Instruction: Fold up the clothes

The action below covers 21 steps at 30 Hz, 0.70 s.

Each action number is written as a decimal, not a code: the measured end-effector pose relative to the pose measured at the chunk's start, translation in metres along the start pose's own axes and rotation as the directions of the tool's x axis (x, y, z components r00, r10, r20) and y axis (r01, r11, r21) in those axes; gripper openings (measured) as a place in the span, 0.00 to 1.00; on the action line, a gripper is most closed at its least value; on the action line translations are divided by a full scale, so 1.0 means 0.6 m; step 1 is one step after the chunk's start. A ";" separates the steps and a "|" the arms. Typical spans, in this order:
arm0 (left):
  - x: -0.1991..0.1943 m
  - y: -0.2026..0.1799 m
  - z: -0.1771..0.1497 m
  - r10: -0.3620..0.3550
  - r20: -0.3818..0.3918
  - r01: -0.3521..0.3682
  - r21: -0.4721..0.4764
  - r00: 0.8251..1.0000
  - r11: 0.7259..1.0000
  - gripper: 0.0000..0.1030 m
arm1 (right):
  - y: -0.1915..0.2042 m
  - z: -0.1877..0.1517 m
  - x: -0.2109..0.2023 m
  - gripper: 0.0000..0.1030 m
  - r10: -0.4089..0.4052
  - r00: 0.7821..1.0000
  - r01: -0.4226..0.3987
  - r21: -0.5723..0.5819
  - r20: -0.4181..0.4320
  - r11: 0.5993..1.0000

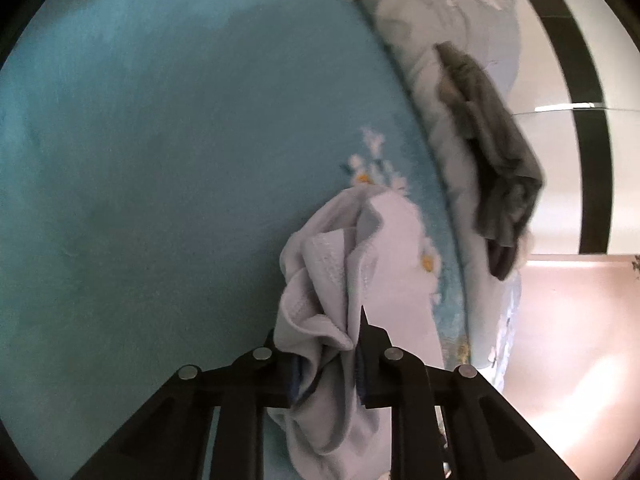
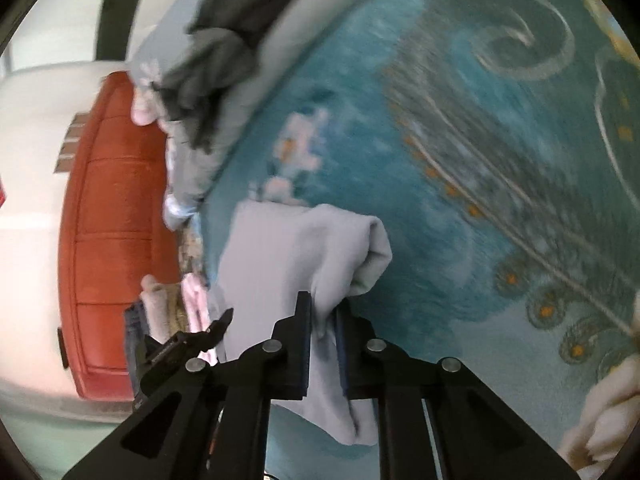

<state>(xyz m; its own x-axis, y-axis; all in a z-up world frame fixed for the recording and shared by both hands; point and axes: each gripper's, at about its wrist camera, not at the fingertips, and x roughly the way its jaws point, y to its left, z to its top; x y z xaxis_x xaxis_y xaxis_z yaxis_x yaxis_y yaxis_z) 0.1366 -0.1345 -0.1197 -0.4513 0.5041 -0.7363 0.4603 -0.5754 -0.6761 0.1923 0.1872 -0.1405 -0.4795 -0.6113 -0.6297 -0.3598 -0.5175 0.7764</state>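
Observation:
A pale lavender-grey garment [image 1: 336, 280] hangs bunched over a teal bedspread [image 1: 160, 160]. My left gripper [image 1: 322, 344] is shut on one bunched edge of it. In the right wrist view the same garment [image 2: 288, 256] drapes down, and my right gripper [image 2: 322, 316] is shut on another fold of it. The tip of the left gripper [image 2: 218, 326] shows at lower left there. A dark grey garment [image 1: 496, 152] lies crumpled on the floral bedding at the bed's edge; it also shows in the right wrist view [image 2: 224, 48].
A pale floral quilt [image 1: 432, 40] runs along the bed edge. An orange-red padded bench [image 2: 116, 220] stands beside the bed on a light floor. Several folded clothes [image 2: 168, 304] sit stacked by the bench. The teal spread has a peacock-feather pattern [image 2: 500, 160].

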 end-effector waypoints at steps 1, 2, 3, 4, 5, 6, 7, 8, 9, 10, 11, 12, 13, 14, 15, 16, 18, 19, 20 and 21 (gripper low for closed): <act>-0.014 -0.005 -0.002 -0.010 0.020 0.010 0.011 1.000 1.000 0.20 | 0.012 0.003 -0.005 0.11 0.011 1.000 -0.011 -0.022 0.003 1.000; -0.033 -0.005 -0.004 -0.021 0.047 0.020 0.018 0.999 1.000 0.20 | 0.028 0.005 -0.003 0.11 0.029 0.999 -0.030 -0.055 -0.013 0.998; -0.053 -0.004 -0.006 -0.032 0.075 0.030 0.023 0.997 0.999 0.20 | 0.045 0.006 0.000 0.10 0.048 0.998 -0.051 -0.089 -0.032 0.995; -0.073 0.003 -0.005 -0.038 0.102 0.036 0.020 0.994 0.999 0.20 | 0.063 0.007 0.003 0.11 0.067 0.996 -0.072 -0.122 -0.051 0.990; -0.093 0.012 -0.005 -0.043 0.129 0.041 0.015 0.991 0.999 0.20 | 0.078 0.006 0.014 0.10 0.082 0.993 -0.093 -0.151 -0.080 0.984; -0.113 0.020 -0.004 -0.048 0.156 0.047 0.010 0.987 0.999 0.20 | 0.094 0.004 0.026 0.10 0.096 0.989 -0.115 -0.180 -0.111 0.977; -0.139 0.034 -0.003 -0.050 0.188 0.051 -0.001 0.981 0.999 0.20 | 0.110 0.003 0.038 0.10 0.109 0.984 -0.137 -0.207 -0.142 0.969; -0.165 0.050 -0.003 -0.051 0.221 0.055 -0.012 0.974 0.998 0.20 | 0.125 0.001 0.050 0.10 0.121 0.978 -0.160 -0.234 -0.173 0.959; -0.182 0.064 -0.002 -0.048 0.244 0.054 -0.021 0.969 0.998 0.20 | 0.141 -0.002 0.068 0.10 0.132 0.969 -0.184 -0.255 -0.207 0.949; -0.205 0.077 -0.005 -0.045 0.274 0.054 -0.027 0.961 0.998 0.20 | 0.158 -0.005 0.086 0.10 0.143 0.960 -0.209 -0.275 -0.243 0.938; -0.222 0.091 -0.004 -0.043 0.294 0.054 -0.030 0.955 0.998 0.20 | 0.173 -0.008 0.101 0.10 0.149 0.951 -0.230 -0.298 -0.271 0.926; -0.236 0.109 -0.008 -0.037 0.305 0.054 -0.048 0.952 0.997 0.20 | 0.188 -0.011 0.116 0.10 0.154 0.942 -0.251 -0.321 -0.298 0.913; -0.248 0.128 -0.012 -0.029 0.316 0.054 -0.069 0.948 0.996 0.21 | 0.203 -0.014 0.130 0.10 0.158 0.932 -0.272 -0.342 -0.325 0.899; -0.261 0.147 -0.016 -0.022 0.326 0.054 -0.090 0.945 0.994 0.21 | 0.211 -0.018 0.143 0.10 0.153 0.925 -0.282 -0.359 -0.348 0.890; -0.261 0.164 -0.023 -0.017 0.319 0.057 -0.116 0.947 0.992 0.21 | 0.217 -0.021 0.157 0.10 0.141 0.919 -0.285 -0.373 -0.369 0.883; -0.259 0.180 -0.030 -0.014 0.310 0.060 -0.142 0.951 0.988 0.21 | 0.219 -0.024 0.173 0.10 0.123 0.912 -0.283 -0.382 -0.392 0.880; -0.245 0.213 -0.042 0.012 0.255 0.039 -0.191 0.967 0.981 0.22 | 0.213 -0.031 0.198 0.10 0.080 0.905 -0.262 -0.401 -0.417 0.878; -0.242 0.230 -0.048 0.023 0.228 0.025 -0.206 0.973 0.978 0.22 | 0.203 -0.036 0.212 0.10 0.046 0.902 -0.239 -0.406 -0.430 0.882; -0.232 0.238 -0.054 0.028 0.202 0.017 -0.219 0.979 0.976 0.23 | 0.194 -0.037 0.219 0.10 0.028 0.900 -0.223 -0.405 -0.436 0.887; -0.228 0.248 -0.061 0.028 0.178 0.013 -0.228 0.984 0.974 0.24 | 0.182 -0.038 0.222 0.10 0.014 0.900 -0.207 -0.399 -0.436 0.893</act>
<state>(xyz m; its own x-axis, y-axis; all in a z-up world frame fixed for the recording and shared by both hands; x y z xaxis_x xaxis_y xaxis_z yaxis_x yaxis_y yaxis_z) 0.2949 -0.2659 -0.1206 -0.5670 0.3650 -0.7384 0.6162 -0.4070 -0.6743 0.1073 0.0357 -0.1405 -0.0878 -0.8181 -0.5683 0.0974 -0.5749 0.8124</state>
